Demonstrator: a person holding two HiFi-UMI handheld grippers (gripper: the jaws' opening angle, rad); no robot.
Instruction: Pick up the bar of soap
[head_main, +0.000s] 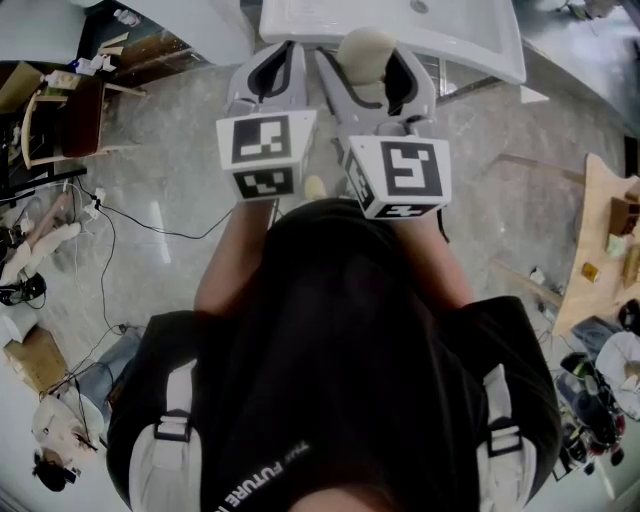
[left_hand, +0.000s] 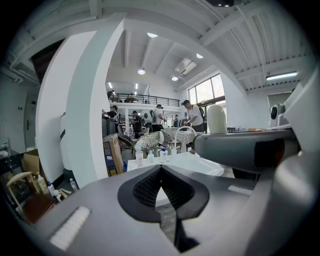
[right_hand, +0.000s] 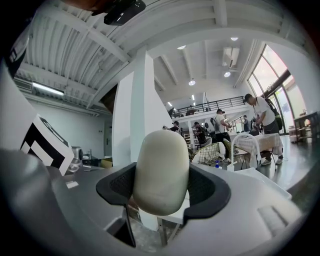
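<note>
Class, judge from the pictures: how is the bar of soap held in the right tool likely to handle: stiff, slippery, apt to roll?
Probably stiff: the bar of soap shows no dent where the pads press it. Its smooth, rounded surface suggests it may slip or roll if released.

White table (left_hand: 192, 161) bearing small bottles (left_hand: 150, 157)

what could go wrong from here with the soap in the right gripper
The soap is smooth and rounded, and much of it stands clear of the pads of the right gripper, so it might slip or tip out. The left gripper, shut and empty, sits close beside; a bump could knock the soap loose. A drop would likely hit the basin rim or the hard floor.
</note>
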